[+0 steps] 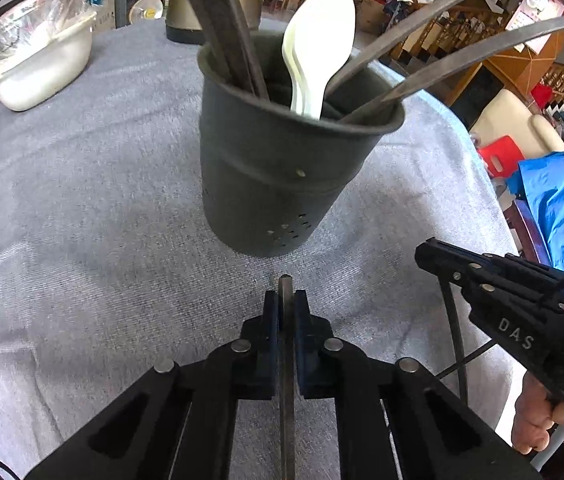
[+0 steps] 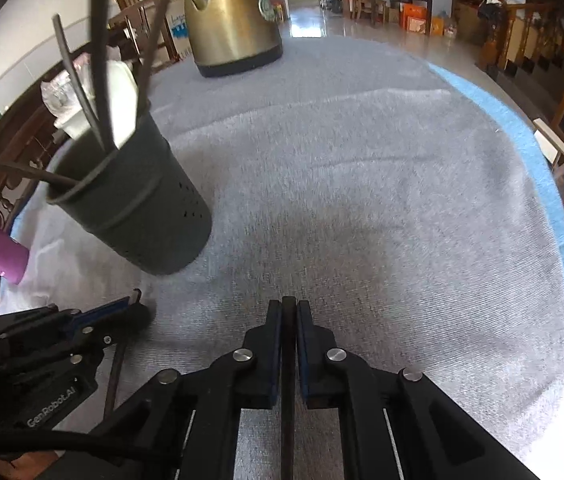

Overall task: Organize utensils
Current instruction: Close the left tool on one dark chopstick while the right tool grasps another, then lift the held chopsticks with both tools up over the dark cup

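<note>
Grey cloth covers the round worktop (image 1: 82, 208), cluttered living room behind. Task thing first: dark perforated utensil holder (image 1: 278, 168) stands upright mid-worktop, already holding several dark flat utensil handles leaning outward and a white plastic spoon (image 1: 317, 52). Left tongs (image 1: 285, 304) clenched on a thin dark metal utensil (image 1: 286, 380), its long axis running straight forward along the fingers, tip just past the pads and pointing at the holder's base; holder lies dead ahead of the left tongs, near but apart. Right tongs (image 2: 289, 312) likewise clamped on a second thin dark utensil (image 2: 287, 400), same fore-aft axis, but aimed at bare cloth; from this side the holder (image 2: 134, 208) sits forward-left, further off. So left hand looks nearer and better lined up; judgement: each utensil would need lifting and tipping upright over the rim before dropping in, with the splayed handles inside as the likely snag. Outward: gold kettle (image 2: 230, 20) at the far edge, white plastic tub (image 1: 42, 60) with a bag in it at far left, purple object (image 2: 2, 260) by the near edge.
</note>
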Demonstrator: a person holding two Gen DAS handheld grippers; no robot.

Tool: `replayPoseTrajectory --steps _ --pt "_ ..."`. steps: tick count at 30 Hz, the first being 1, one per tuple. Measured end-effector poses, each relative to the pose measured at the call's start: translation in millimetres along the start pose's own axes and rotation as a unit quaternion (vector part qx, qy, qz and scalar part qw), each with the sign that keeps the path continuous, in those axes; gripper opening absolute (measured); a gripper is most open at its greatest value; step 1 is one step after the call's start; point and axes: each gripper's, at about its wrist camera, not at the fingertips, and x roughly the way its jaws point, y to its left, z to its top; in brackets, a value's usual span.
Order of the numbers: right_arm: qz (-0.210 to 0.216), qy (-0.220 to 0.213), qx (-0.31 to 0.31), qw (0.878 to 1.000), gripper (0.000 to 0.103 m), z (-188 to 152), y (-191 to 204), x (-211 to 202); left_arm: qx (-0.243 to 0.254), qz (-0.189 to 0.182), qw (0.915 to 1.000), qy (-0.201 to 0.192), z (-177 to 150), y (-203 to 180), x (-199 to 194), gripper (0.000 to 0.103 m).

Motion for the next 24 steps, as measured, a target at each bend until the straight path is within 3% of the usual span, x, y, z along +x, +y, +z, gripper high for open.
replayPoseTrajectory --steps 14,24 --pt "0.052 -0.096 0.003 0.994 0.007 -4.8 1.1 -72.6 0.015 0.021 0.9957 -0.089 -8.6 -15.1 -88.1 0.007" --pt "0.080 -0.165 -0.004 0.983 0.007 -8.1 7.2 -124.8 0.035 0.031 0.9868 -0.155 -9.9 -29.5 -142.7 0.007"
